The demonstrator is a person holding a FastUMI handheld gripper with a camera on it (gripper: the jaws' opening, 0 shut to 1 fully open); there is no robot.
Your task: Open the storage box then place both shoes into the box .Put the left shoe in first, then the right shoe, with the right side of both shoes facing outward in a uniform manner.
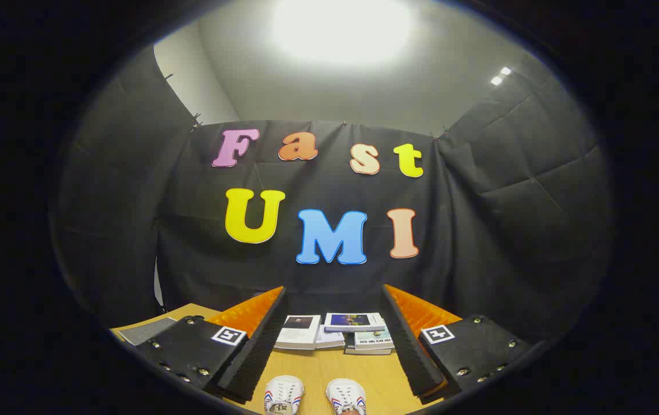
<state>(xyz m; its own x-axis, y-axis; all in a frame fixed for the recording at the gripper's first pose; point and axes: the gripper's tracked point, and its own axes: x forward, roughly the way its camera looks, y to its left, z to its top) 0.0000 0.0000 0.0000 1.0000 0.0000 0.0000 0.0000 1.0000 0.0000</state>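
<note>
Two shoes [313, 396] were seen on the table [318, 369], between the wide-open, empty fingers of the gripper [333, 300]; books [335, 332] lay beyond.

On a table [318, 369], two shoes [315, 396] sit side by side between the spread fingers [254, 346] of the gripper [329, 340], which stand wide apart and touch nothing. Beyond the shoes, further along the table, books [335, 333] lie stacked and overlapping near the booth wall. A flat sheet [146, 331] lies on the table left of the left finger.
</note>
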